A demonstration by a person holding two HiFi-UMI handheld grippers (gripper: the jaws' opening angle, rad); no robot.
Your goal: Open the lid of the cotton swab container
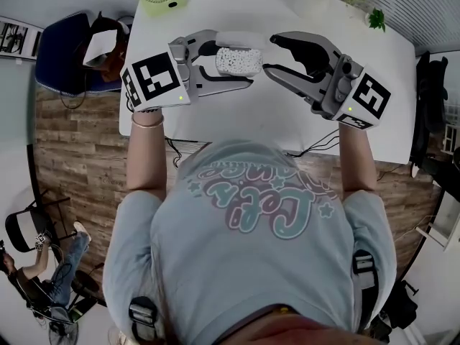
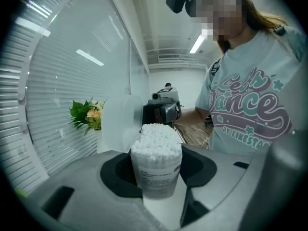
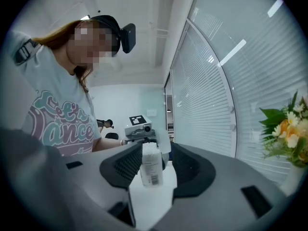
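1. Head view, steeply down: finds the cotton swab container (image 1: 238,62) upright between the pads of the left gripper (image 1: 234,63), clamped by its clear wall and held above the white table (image 1: 287,121), mouth up.
2. Left gripper view, along the jaws: shows swab tips (image 2: 155,134) bare at the mouth, with the translucent lid (image 2: 118,124) swung back to the far side, beside the rim rather than over it. Cannot tell whether it hangs on a hinge.
3. Leaves the right gripper (image 1: 270,54) spread and pinching nothing, its tips just beside the container on the side away from the left gripper, pads off both wall and lid.
4. Reads, on this evidence, as the closing stage of the job: lid already off the mouth, opening step all but complete.
5. Calls next, by the look of it, for drawing the spread right gripper clear without snagging the raised lid, while holding the left pinch firm and the mouth upward so no swabs tip out. Needs a further nudge back only if the lid sags over the mouth.
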